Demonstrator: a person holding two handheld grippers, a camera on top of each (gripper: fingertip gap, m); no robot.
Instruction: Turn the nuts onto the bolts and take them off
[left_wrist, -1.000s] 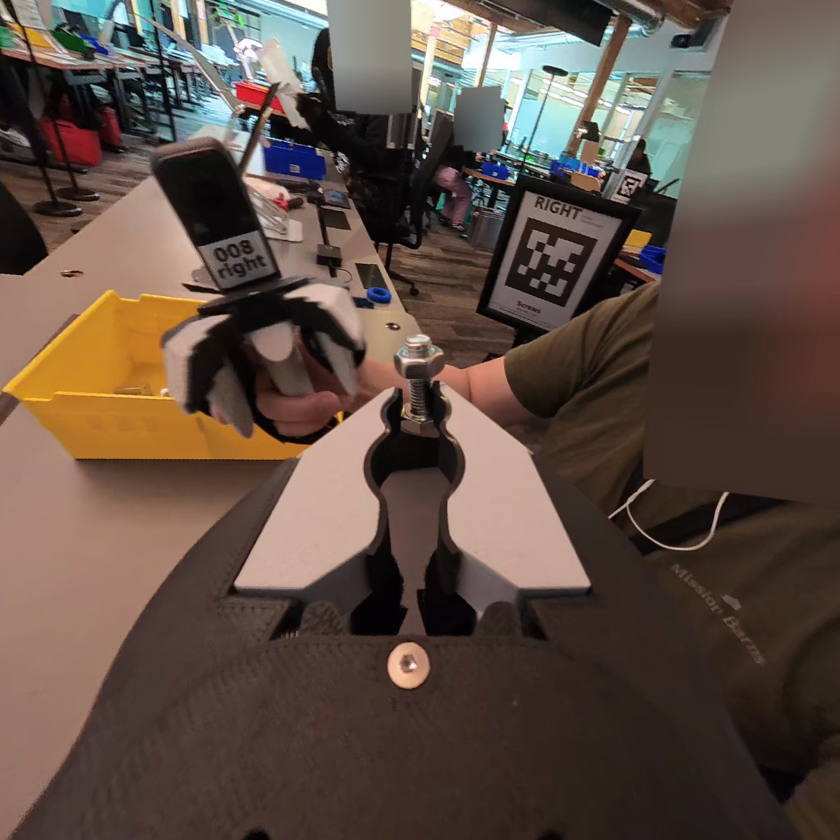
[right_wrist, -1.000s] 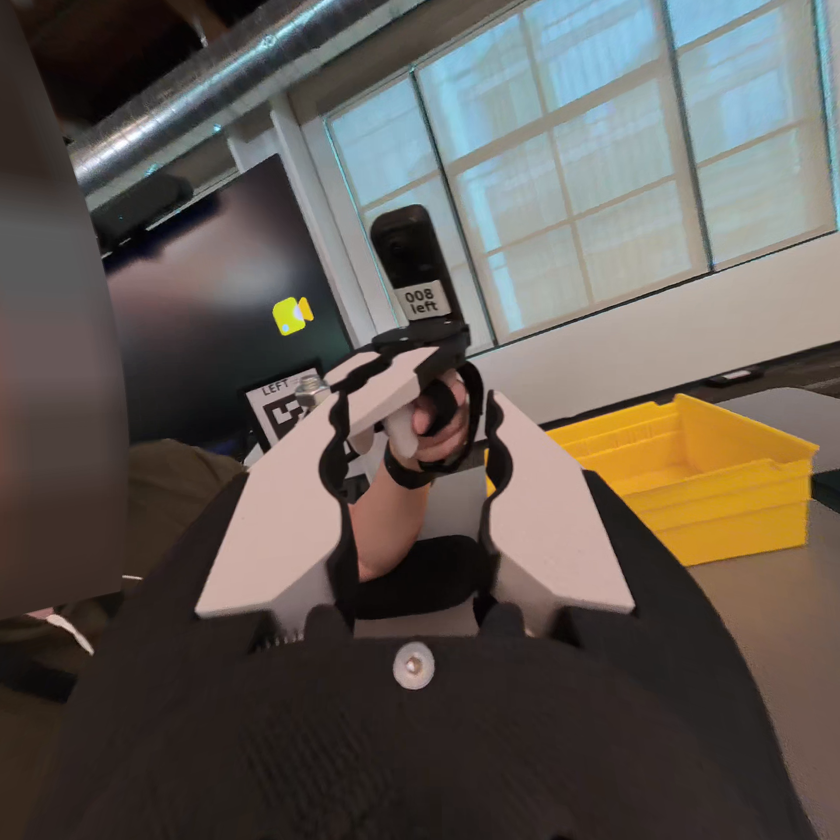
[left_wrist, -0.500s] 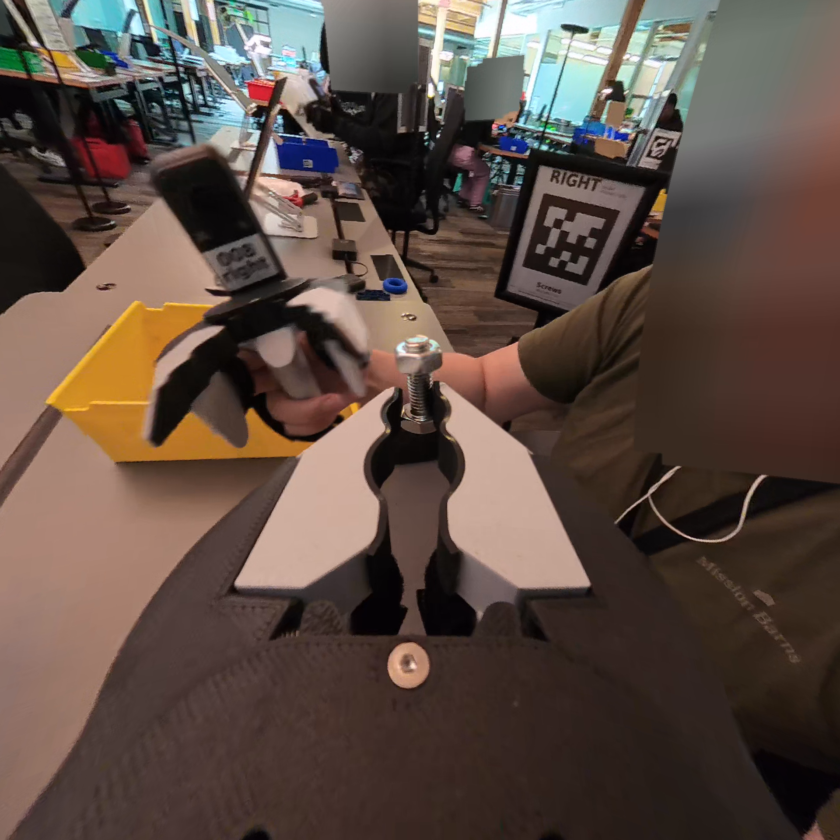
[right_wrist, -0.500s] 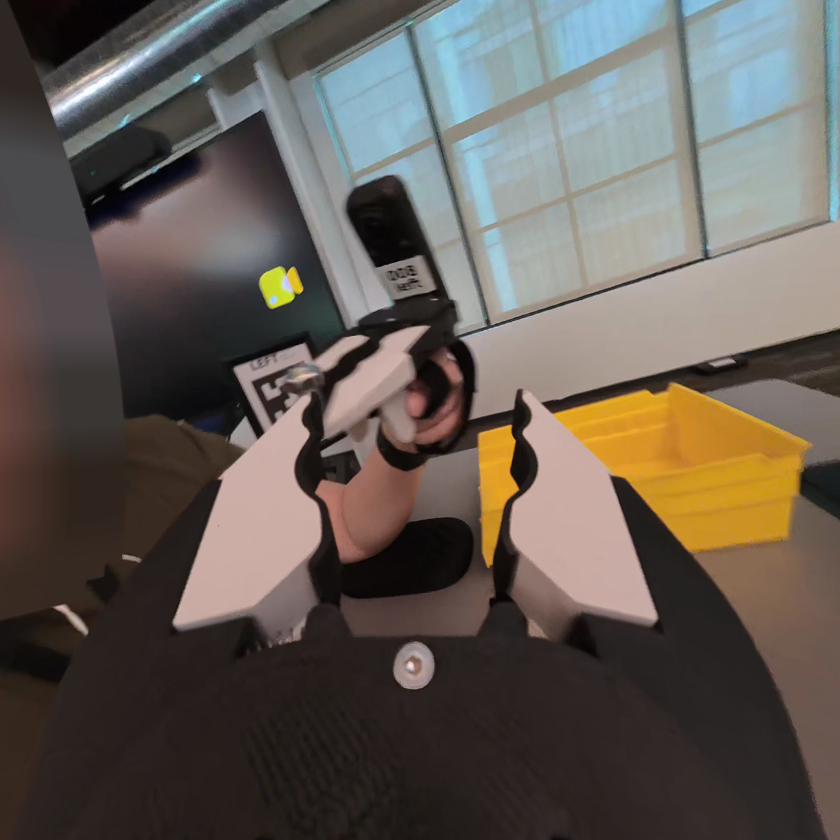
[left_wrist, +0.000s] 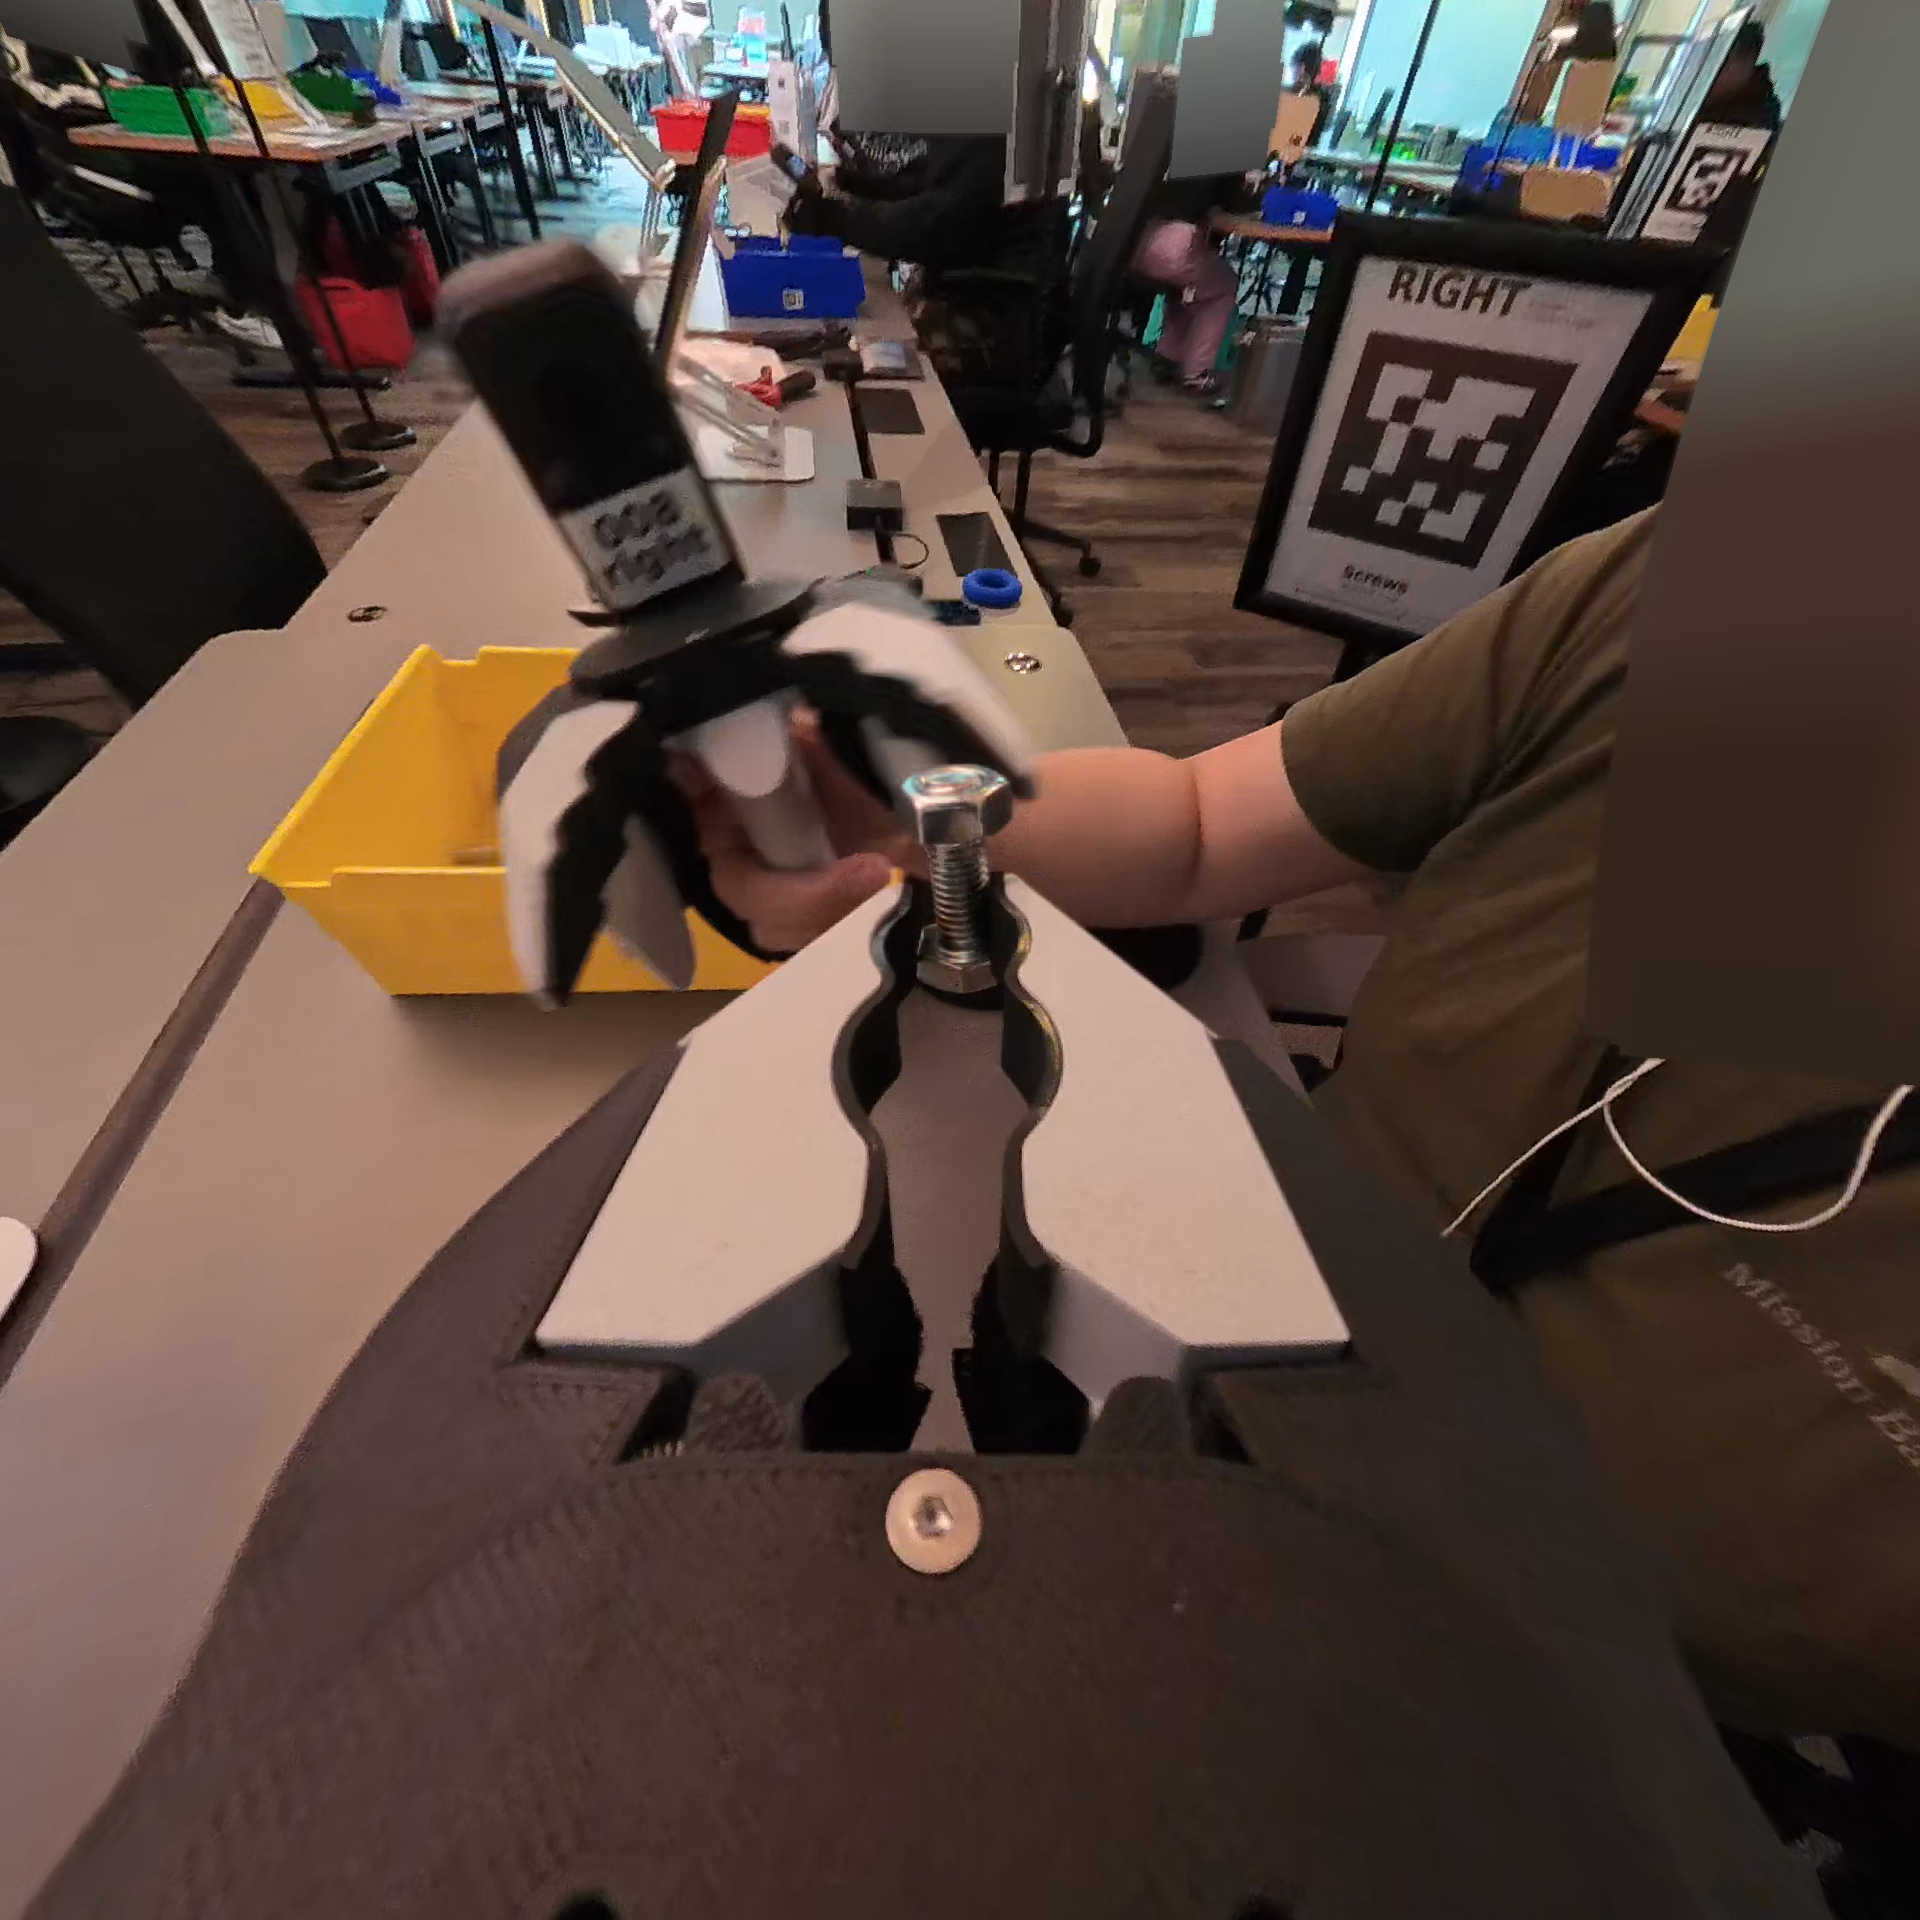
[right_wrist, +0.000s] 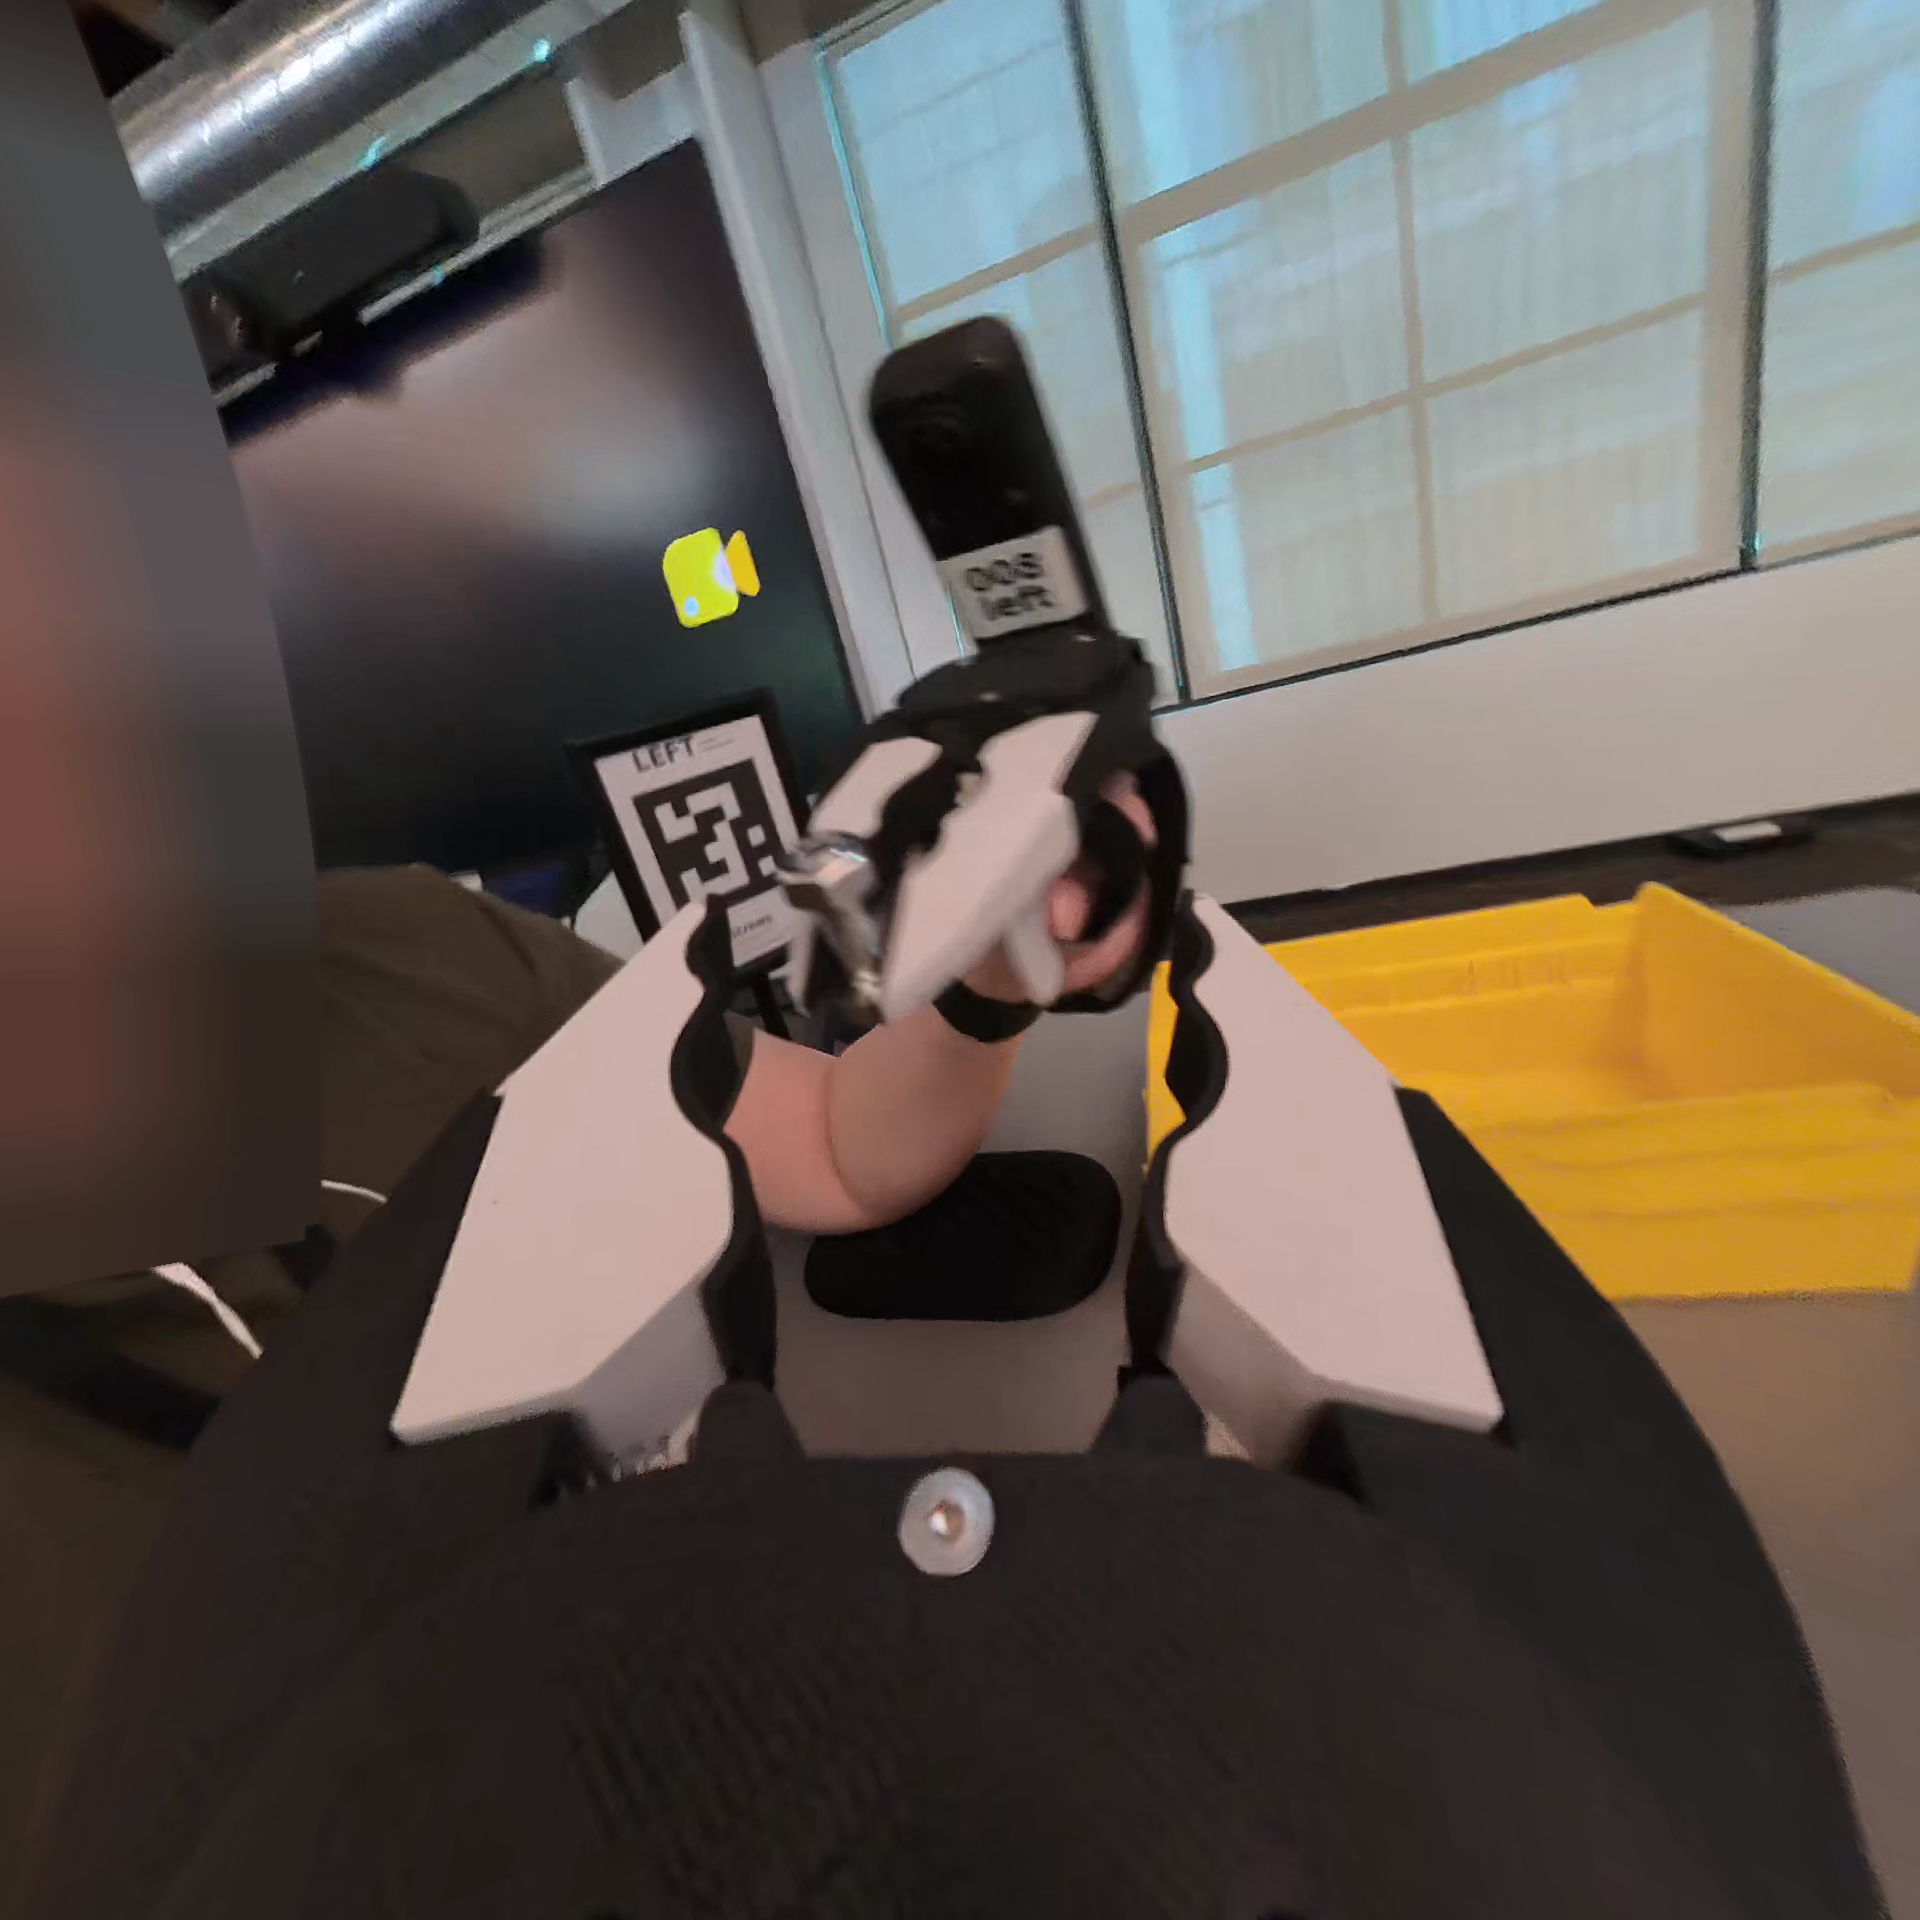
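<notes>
Bolt (left_wrist: 954, 883) upright, clamped by its head between the tips of the left gripper (left_wrist: 958, 940), threaded shaft pointing up; nut (left_wrist: 956, 802) seated at the very top of the thread, hex faces bright. Left fingers (left_wrist: 1143, 1143) drawn narrow around the bolt's head, held above the grey table (left_wrist: 260, 1143). Right gripper (right_wrist: 940, 997) spread wide and empty, its white fingers (right_wrist: 582, 1195) well apart, raised just beside the bolt and blurred in the left wrist view. Yellow bin (left_wrist: 416, 831) on the table behind the right gripper, seen too in the right wrist view beyond the right-hand finger. Framed marker sign (left_wrist: 1444, 457) farther back beside an olive sleeve (left_wrist: 1455, 727); black elbow pad (right_wrist: 961, 1231) under the left forearm
</notes>
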